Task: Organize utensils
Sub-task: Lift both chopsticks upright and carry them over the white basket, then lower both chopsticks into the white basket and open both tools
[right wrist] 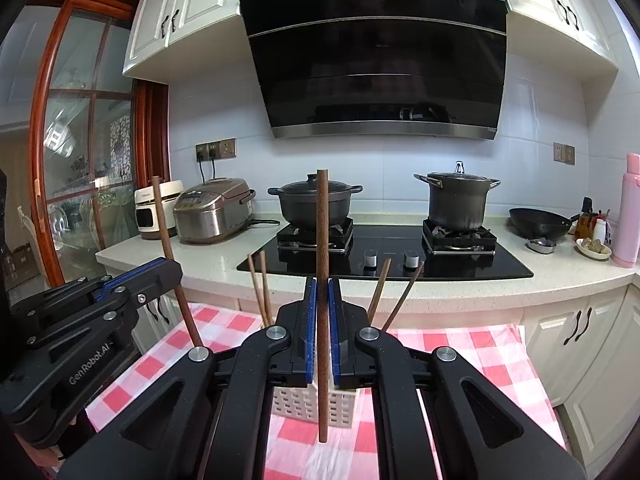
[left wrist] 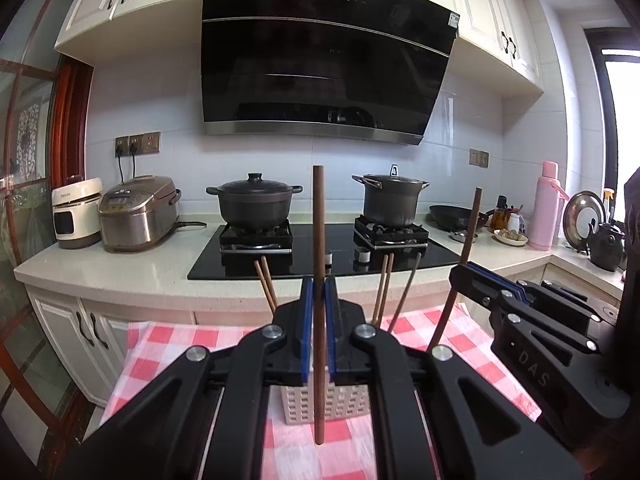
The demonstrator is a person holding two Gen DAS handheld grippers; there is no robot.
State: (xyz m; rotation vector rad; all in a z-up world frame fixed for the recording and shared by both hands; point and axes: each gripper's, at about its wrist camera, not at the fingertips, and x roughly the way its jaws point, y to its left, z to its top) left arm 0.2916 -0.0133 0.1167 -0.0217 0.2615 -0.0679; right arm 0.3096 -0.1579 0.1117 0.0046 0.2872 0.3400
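"GenRobot.AI" on left gripper (right wrist: 160,276), both grippers' jaws clamping upright chopsticks (left wrist: 319,264), white basket (left wrist: 324,404) behind

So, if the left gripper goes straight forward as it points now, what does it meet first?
Probably the white perforated basket just beyond the left gripper, or the chopsticks standing in it; depth is unclear.

basket (left wrist: 320,404) mostly hidden, pink flask (right wrist: 632,212) edge-cropped

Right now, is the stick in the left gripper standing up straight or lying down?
Standing upright. In the left wrist view the brown chopstick runs vertically between the shut left gripper, its lower end hanging free in front of the white basket.
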